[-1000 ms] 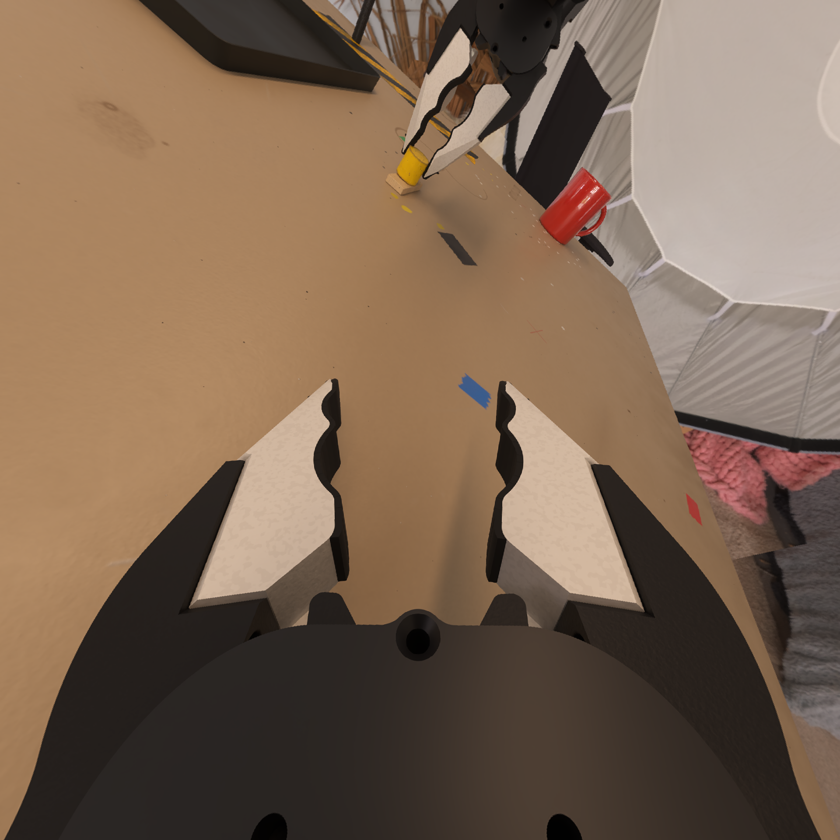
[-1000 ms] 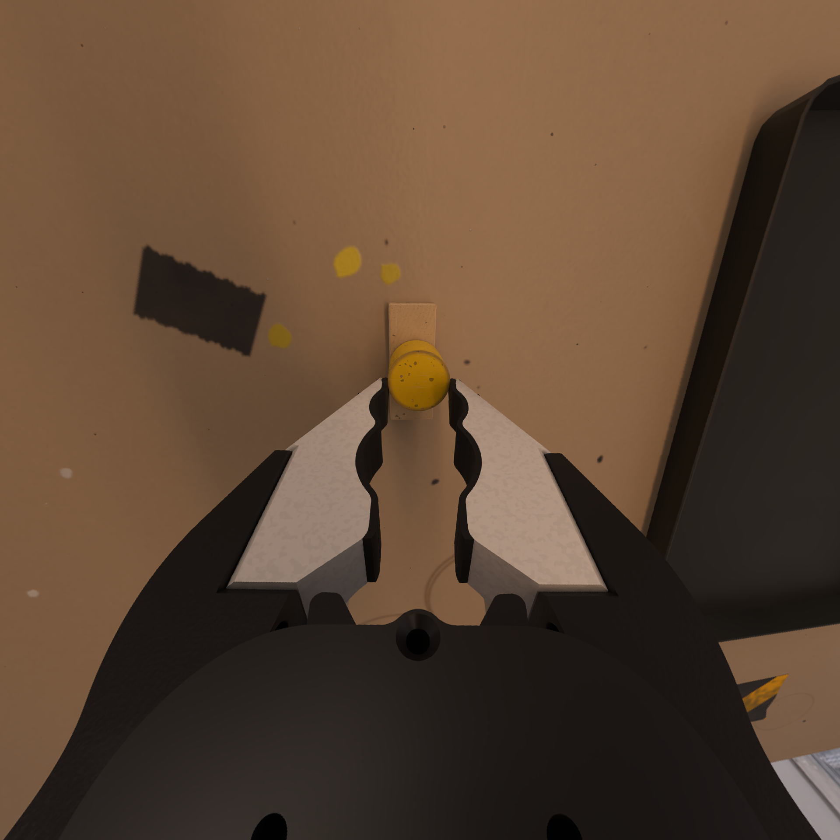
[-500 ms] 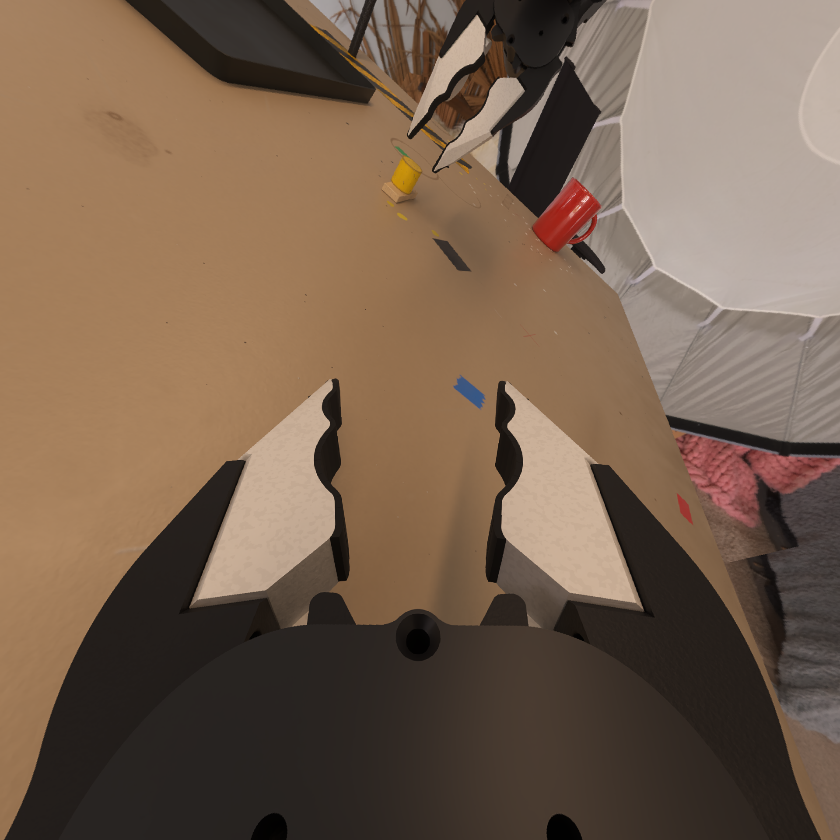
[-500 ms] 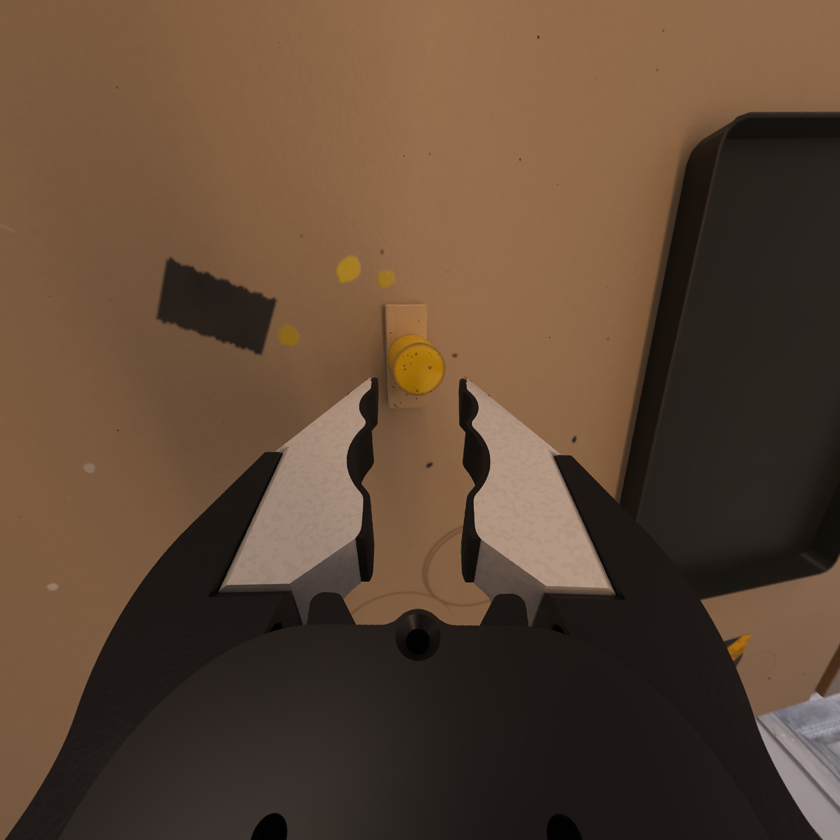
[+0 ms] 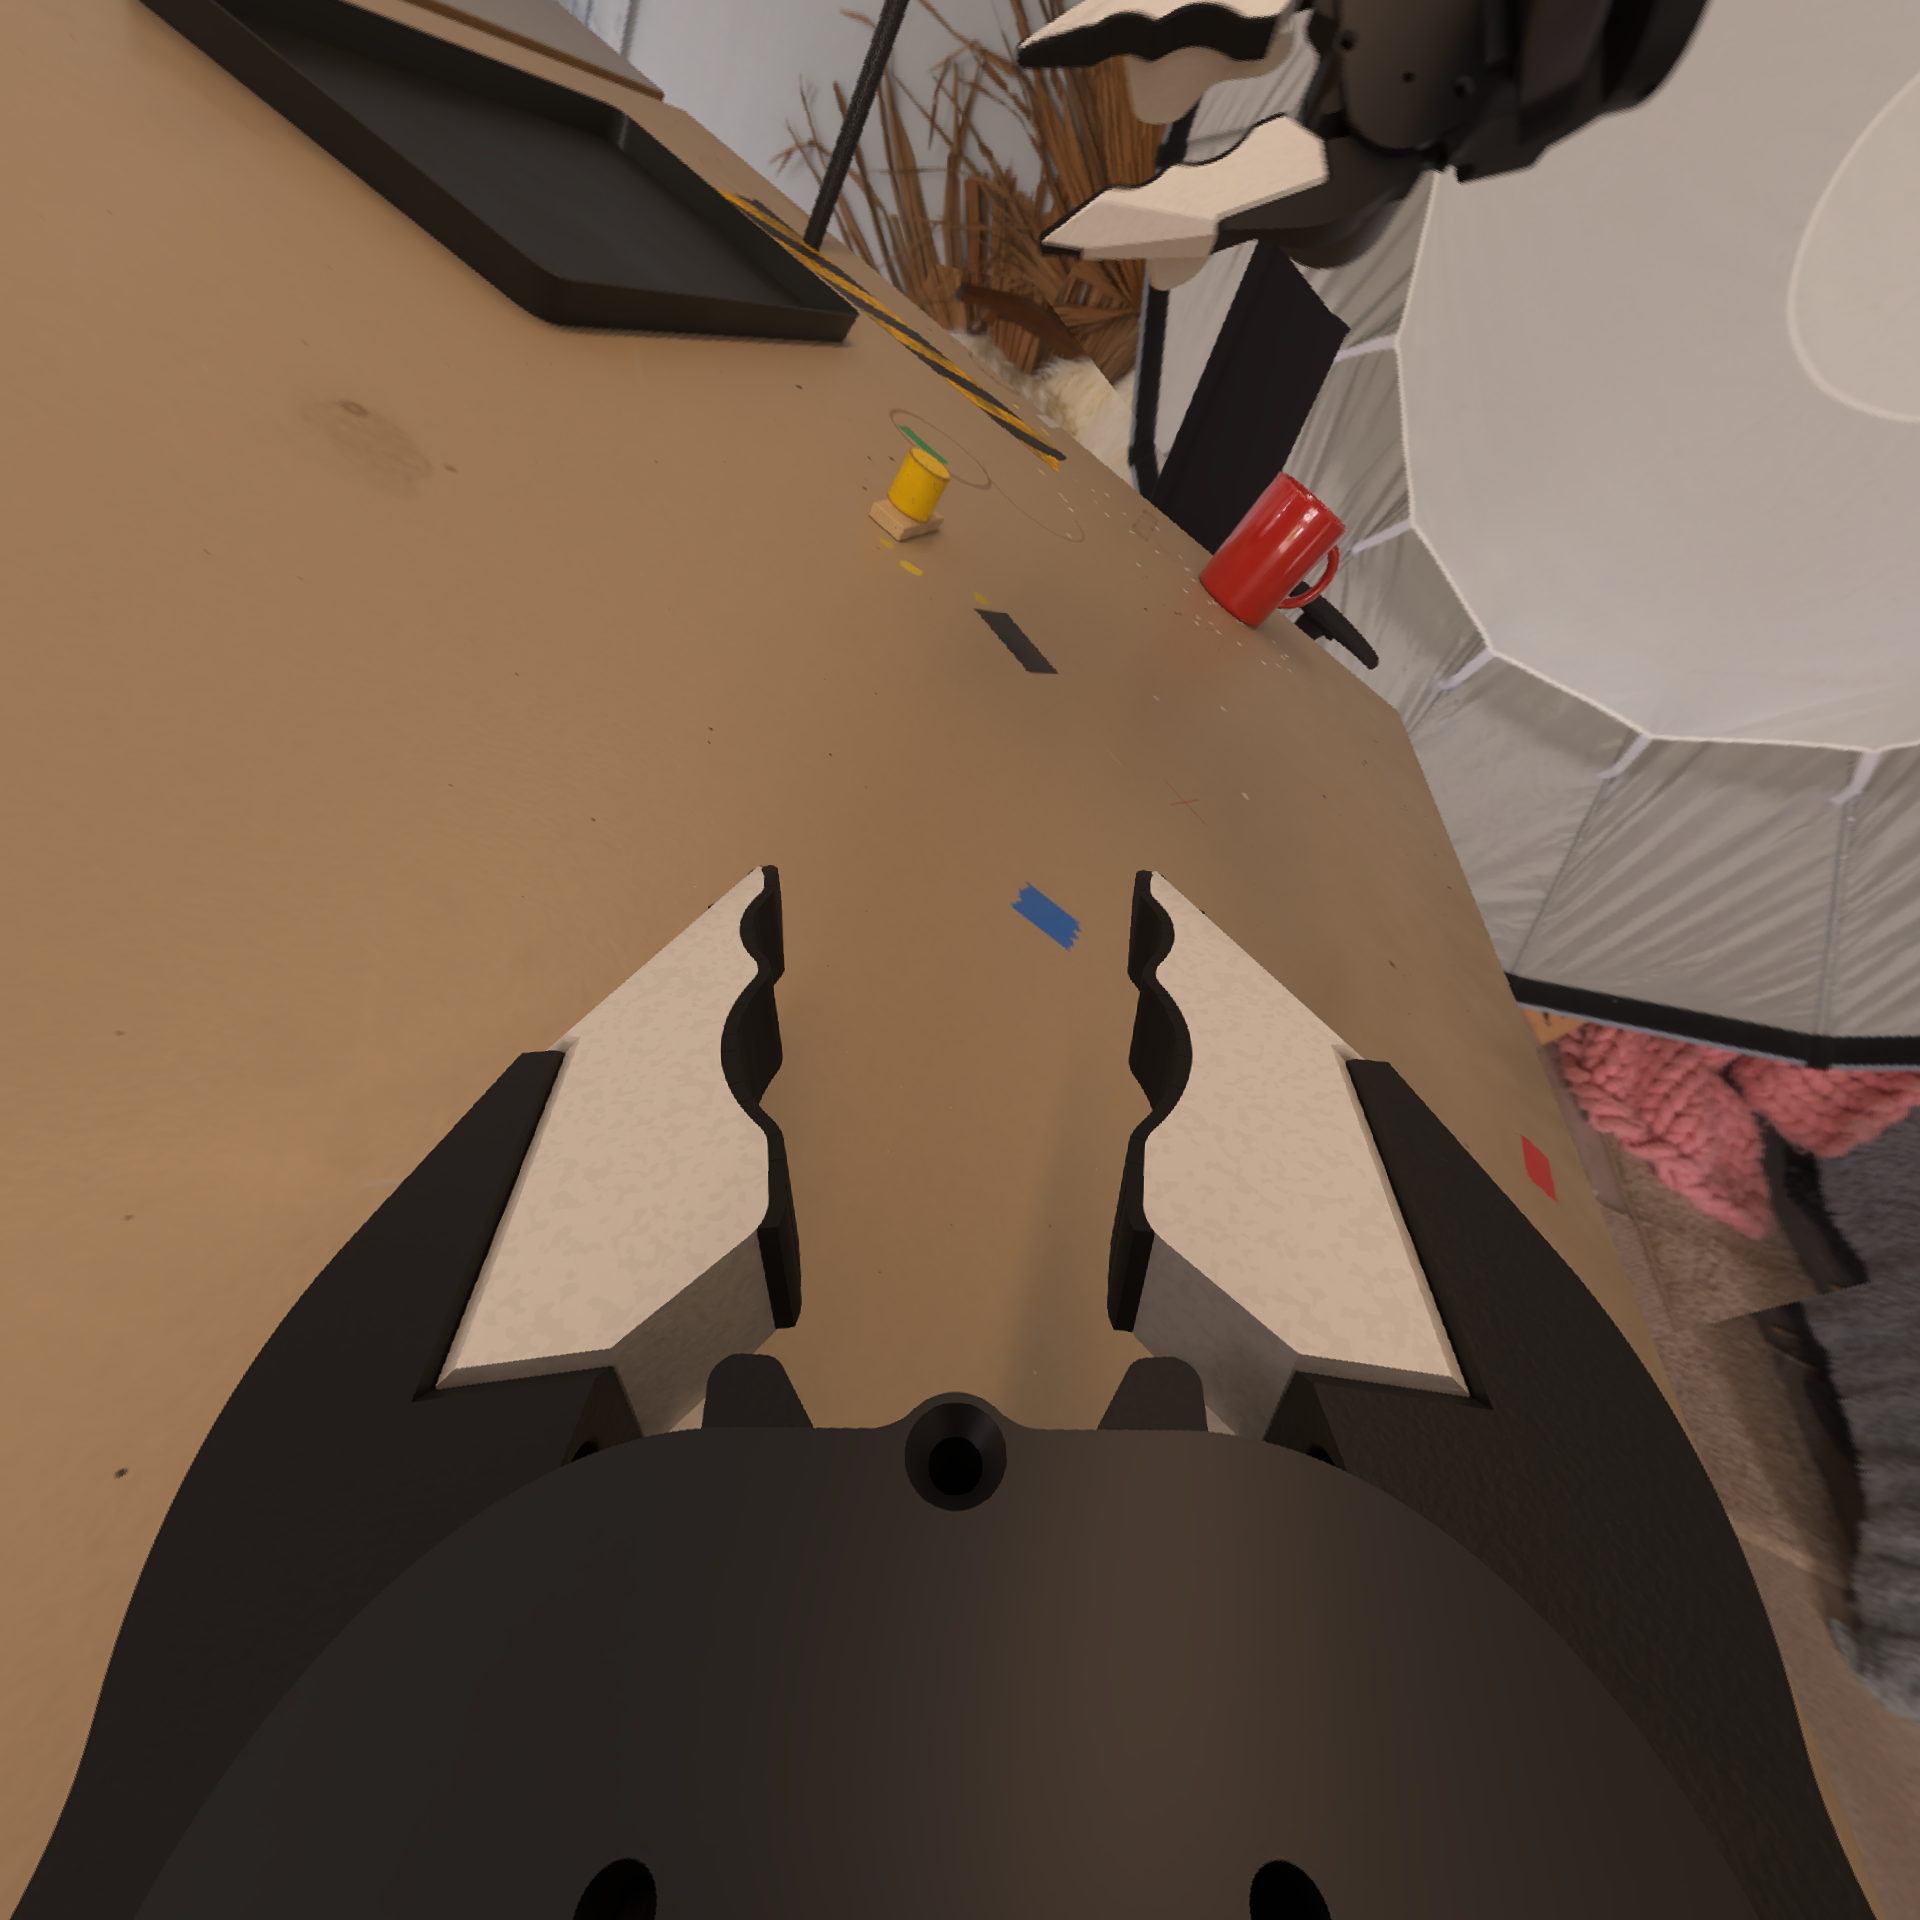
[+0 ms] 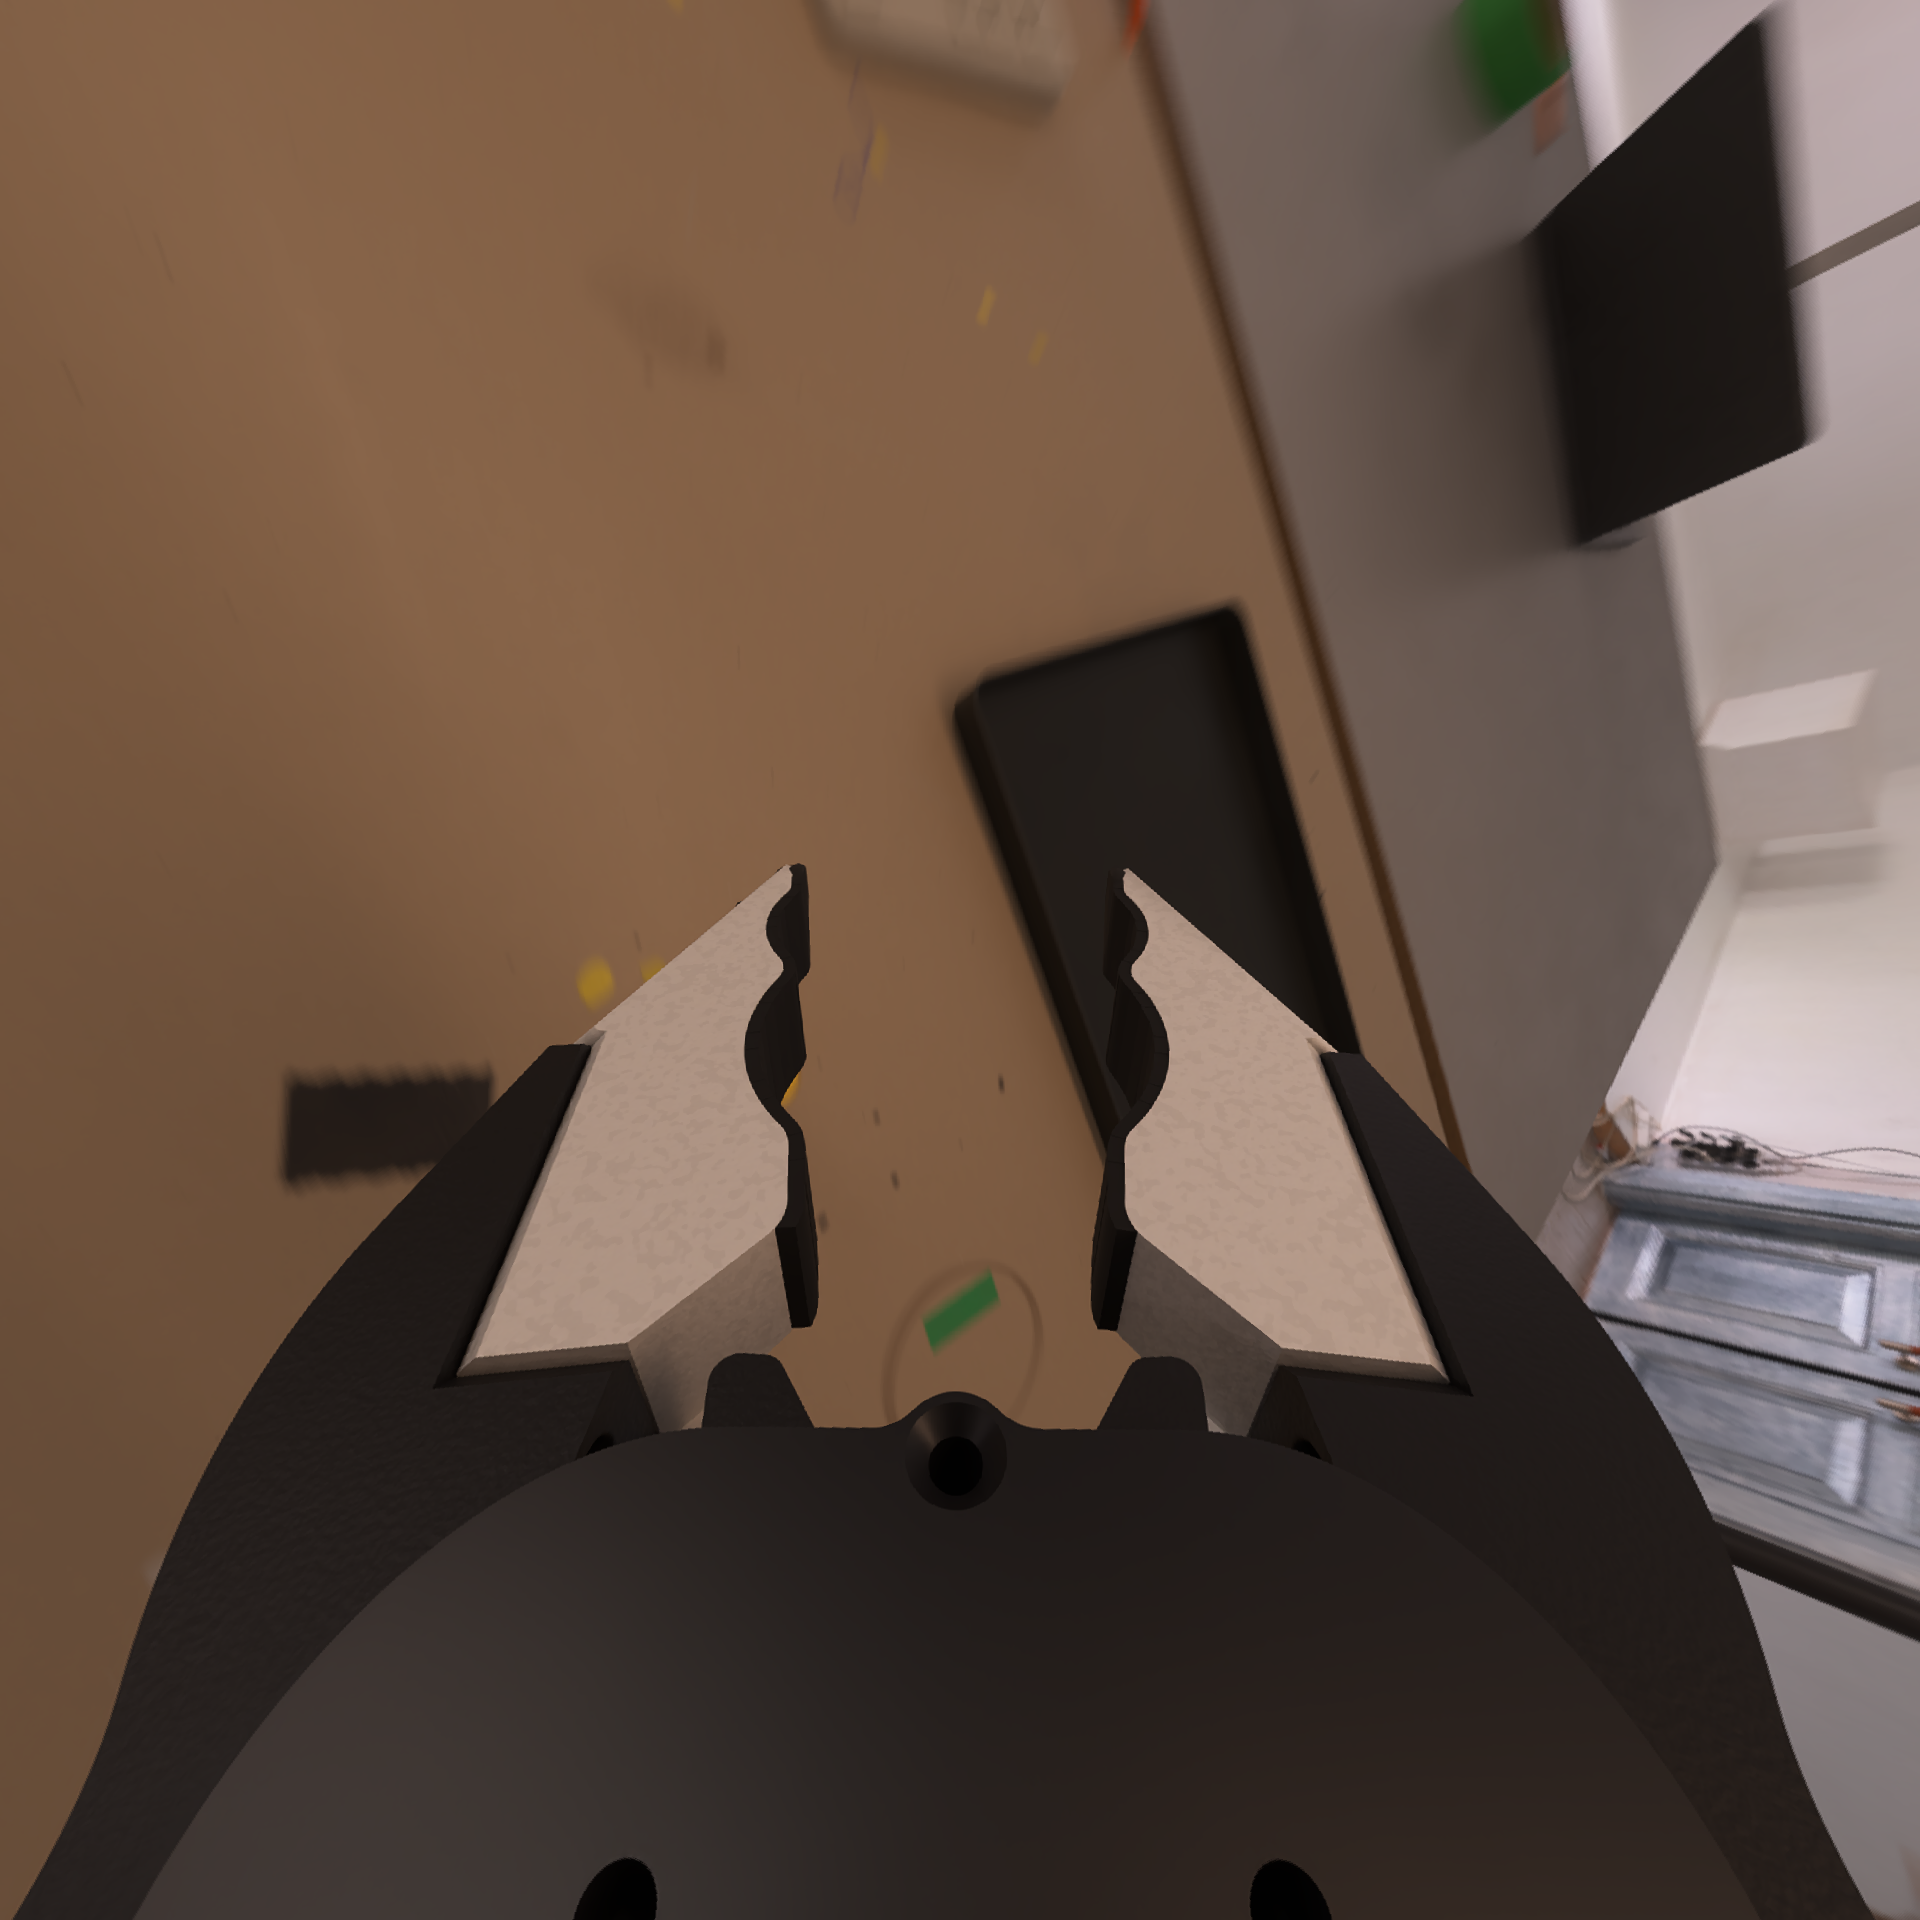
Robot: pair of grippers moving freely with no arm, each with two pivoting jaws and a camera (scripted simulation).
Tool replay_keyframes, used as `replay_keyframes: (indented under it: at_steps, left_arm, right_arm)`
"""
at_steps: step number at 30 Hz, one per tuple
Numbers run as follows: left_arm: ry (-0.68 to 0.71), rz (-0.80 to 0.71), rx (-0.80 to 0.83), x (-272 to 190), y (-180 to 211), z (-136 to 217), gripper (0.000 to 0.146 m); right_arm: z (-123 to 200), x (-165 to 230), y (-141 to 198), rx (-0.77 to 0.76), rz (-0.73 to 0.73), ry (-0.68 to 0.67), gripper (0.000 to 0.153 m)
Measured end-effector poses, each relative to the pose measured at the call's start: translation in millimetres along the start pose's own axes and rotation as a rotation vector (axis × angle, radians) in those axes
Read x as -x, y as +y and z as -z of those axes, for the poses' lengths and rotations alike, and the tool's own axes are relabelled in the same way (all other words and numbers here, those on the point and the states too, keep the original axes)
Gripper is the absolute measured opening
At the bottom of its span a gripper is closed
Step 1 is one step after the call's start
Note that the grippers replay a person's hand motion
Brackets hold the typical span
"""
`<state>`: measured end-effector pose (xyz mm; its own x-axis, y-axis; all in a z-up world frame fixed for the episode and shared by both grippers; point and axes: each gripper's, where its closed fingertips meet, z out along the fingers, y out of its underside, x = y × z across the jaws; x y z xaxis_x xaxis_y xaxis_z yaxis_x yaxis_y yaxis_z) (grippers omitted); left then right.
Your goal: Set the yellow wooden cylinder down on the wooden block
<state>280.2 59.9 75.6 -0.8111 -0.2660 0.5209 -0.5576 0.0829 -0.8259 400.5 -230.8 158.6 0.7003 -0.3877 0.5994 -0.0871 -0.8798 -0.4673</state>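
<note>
The yellow wooden cylinder [image 5: 920, 483] stands upright on the small wooden block [image 5: 906, 522] far ahead on the brown table in the left wrist view. My right gripper [image 5: 1039, 145] hangs open and empty high above and to the right of it. In the right wrist view the right gripper [image 6: 958, 873] is open with nothing between its fingers; the cylinder is almost fully hidden behind its left finger. My left gripper [image 5: 954, 878] is open and empty, low over the table, far from the block.
A black tray [image 5: 582, 197] lies at the far left, also in the right wrist view [image 6: 1143, 831]. A red mug [image 5: 1273, 551] stands near the table's right edge. Black tape [image 5: 1016, 641] and blue tape [image 5: 1047, 916] mark the table.
My right gripper opened, let go of the cylinder and rose up and away from it, tilting. The cylinder stays standing on the block. The left gripper has barely moved.
</note>
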Motion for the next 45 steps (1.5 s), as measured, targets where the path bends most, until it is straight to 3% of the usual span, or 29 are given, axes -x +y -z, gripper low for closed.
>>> replay_keyframes:
  at_steps: [3, 8, 14, 20, 27, 35, 45]
  left_arm:
    - [-0.046, -0.035, -0.011, 0.8, -5.7, 7.6, 0.073]
    - [-0.175, -0.133, -0.037, 8.5, -21.1, 40.0, 0.080]
    - [-0.456, -0.256, -0.045, 46.3, -52.9, 128.8, 0.086]
    - [-0.701, -0.385, 0.141, 97.1, -79.5, 213.5, 0.089]
    - [-0.915, -0.666, 0.547, 177.4, -92.3, 271.7, 0.087]
    - [-0.861, -0.628, 0.803, 232.4, -71.0, 273.5, 0.086]
    - [-0.830, -0.582, 0.934, 255.5, -53.1, 282.8, 0.082]
  right_arm:
    - [20.4, 9.8, -44.5, -0.158, -0.134, 0.042, 0.057]
    - [42.3, 49.9, -108.2, -0.411, -0.417, -0.171, 0.068]
    - [51.3, 98.1, -156.3, -0.607, -0.571, -0.280, 0.075]
    - [43.5, 156.6, -191.0, -0.703, -0.666, -0.408, 0.074]
    - [27.8, 203.1, -208.0, -0.658, -0.689, -0.565, 0.074]
    - [22.0, 216.0, -209.0, -0.602, -0.642, -0.534, 0.074]
    - [18.2, 217.0, -200.0, -0.592, -0.754, -0.554, 0.070]
